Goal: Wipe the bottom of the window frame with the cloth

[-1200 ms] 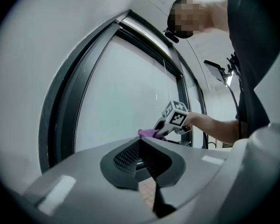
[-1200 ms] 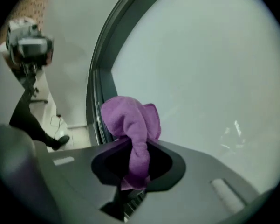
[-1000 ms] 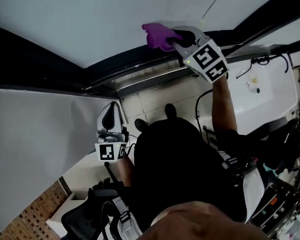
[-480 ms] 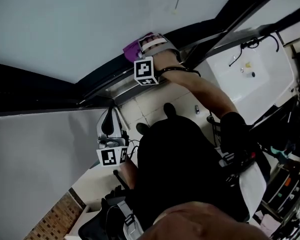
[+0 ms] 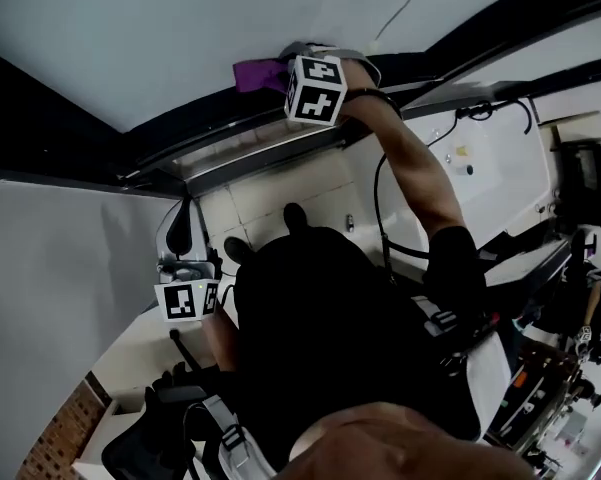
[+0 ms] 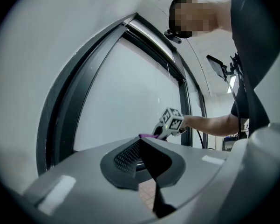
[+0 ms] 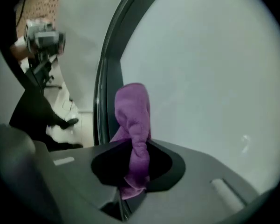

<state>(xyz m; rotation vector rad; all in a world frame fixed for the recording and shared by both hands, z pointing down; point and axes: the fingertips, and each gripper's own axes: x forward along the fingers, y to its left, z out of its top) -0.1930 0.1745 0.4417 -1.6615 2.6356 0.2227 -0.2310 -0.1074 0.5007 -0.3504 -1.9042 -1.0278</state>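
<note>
In the head view, the right gripper is at the top centre of the frame at the end of an outstretched arm. Its marker cube faces the camera. A purple cloth sticks out of it to the left and lies along the dark window frame, which runs from the left edge up toward the upper right. The pale glass fills the upper left.

The right gripper view shows the jaws of the right gripper clamped on the cloth. The bunched end of the cloth stands up in the middle of the frame, in front of the window frame and the glass. It cannot be told how firmly the cloth presses on the frame.

The left gripper is at the lower left of the head view, well apart from the window frame, over the light floor tiles. Its own view shows the jaws of the left gripper together with nothing between them. Beyond them, at centre right, the right gripper and a strip of the cloth show small against the window frame.
</note>
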